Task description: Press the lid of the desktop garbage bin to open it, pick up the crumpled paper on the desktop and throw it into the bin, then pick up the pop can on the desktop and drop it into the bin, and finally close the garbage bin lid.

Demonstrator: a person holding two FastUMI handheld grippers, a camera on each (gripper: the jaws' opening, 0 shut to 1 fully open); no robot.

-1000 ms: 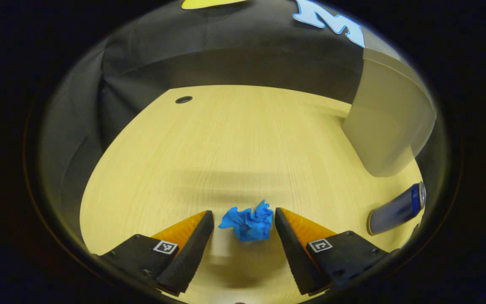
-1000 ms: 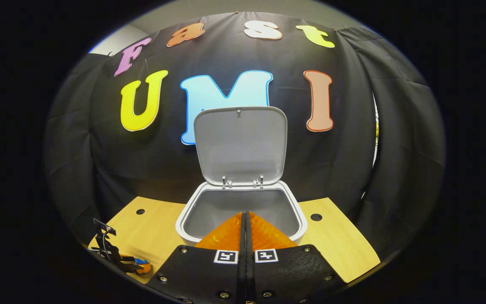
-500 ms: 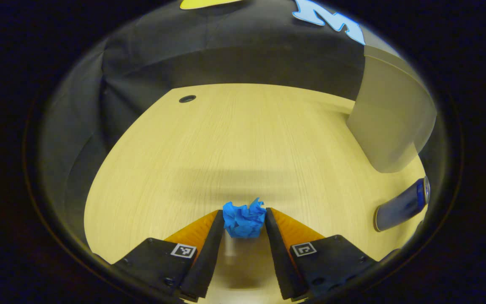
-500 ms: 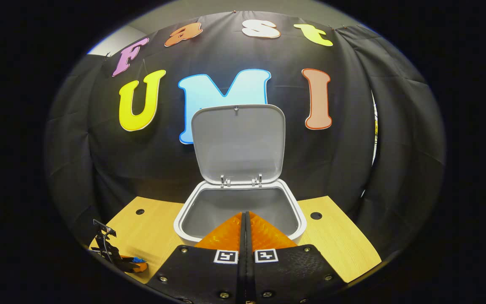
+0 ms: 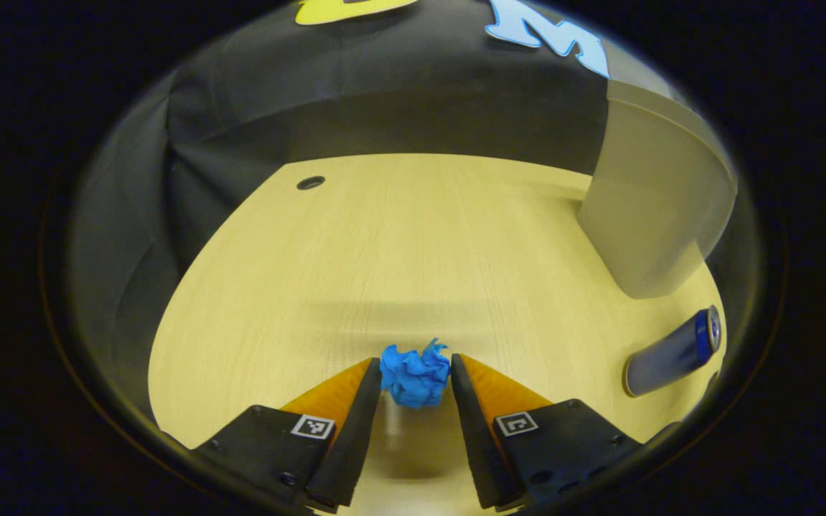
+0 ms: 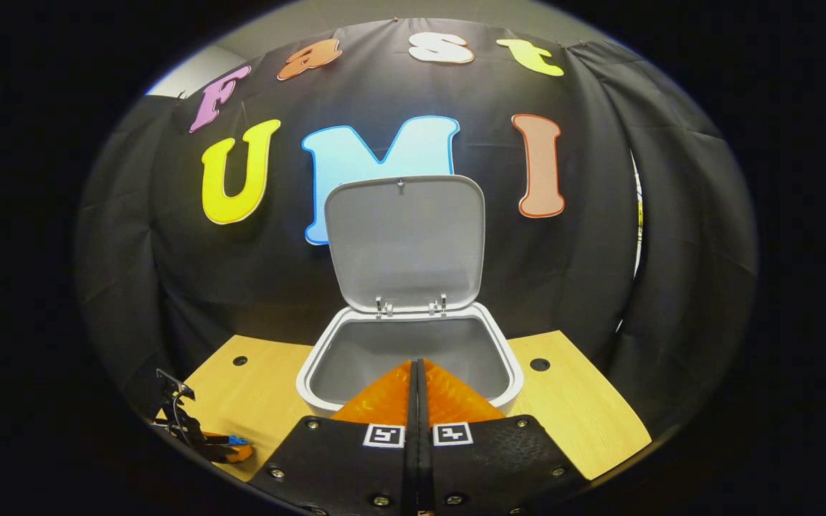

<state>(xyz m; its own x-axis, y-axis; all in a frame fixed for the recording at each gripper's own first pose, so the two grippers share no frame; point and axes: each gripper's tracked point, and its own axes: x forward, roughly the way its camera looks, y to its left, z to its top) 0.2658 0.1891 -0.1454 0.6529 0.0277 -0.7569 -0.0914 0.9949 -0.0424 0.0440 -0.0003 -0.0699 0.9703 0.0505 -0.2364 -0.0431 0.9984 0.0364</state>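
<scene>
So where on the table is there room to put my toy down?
Most room is the bare desk between the crumpled paper and the cable hole. Another patch lies right of the bin, around a second hole. It is crowded where the pop can lies near the bin.

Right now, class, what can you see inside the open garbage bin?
In the right gripper view, the garbage bin stands with its lid raised. The visible inner walls are bare grey. The right gripper, jaws together, covers the front of the opening, so that part stays unseen.
</scene>
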